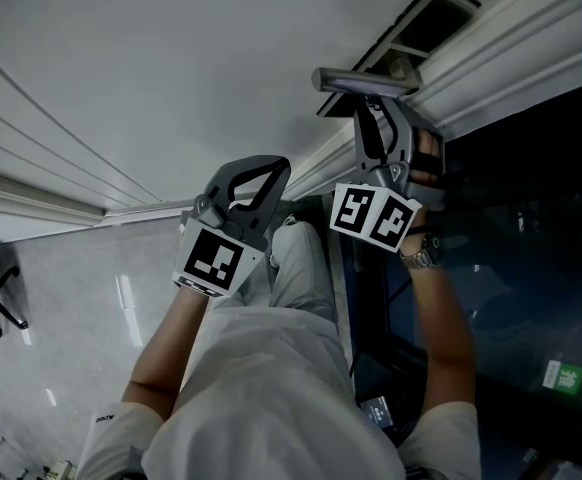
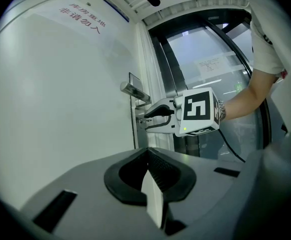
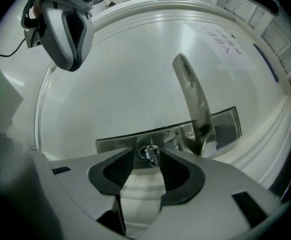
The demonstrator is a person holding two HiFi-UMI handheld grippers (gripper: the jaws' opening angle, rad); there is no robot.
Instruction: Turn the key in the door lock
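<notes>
Two grippers noted, one at the work and one in reserve.

The left grey two-jaw gripper (image 2: pixel 146 154) hangs well back from the brushed-metal lock plate (image 3: pixel 116 142), out in front of the plain face of the white door panel (image 2: pixel 60 94). Its jaws are pressed together on nothing. Judgement: it is parked there to keep clear, since one tool is enough for a key.

The right grey two-jaw gripper (image 2: pixel 145 120) points squarely at the lock plate, just short of it. Its jaws stand apart, one on each side of the small silver key (image 3: pixel 149 154), and the pads do not touch it. The key sits in the cylinder in the plate with its bow projecting toward the gripper. The left gripper view places it below the root of the long silver lever handle (image 3: pixel 191 94). Judgement: the jaws straddle the bow so that closing would pinch its flat faces and give purchase for a twist. The grasp is not yet made.

Beyond the plate, on the side away from the plain door face, stands a glass panel in a dark frame (image 2: pixel 210 59).
</notes>
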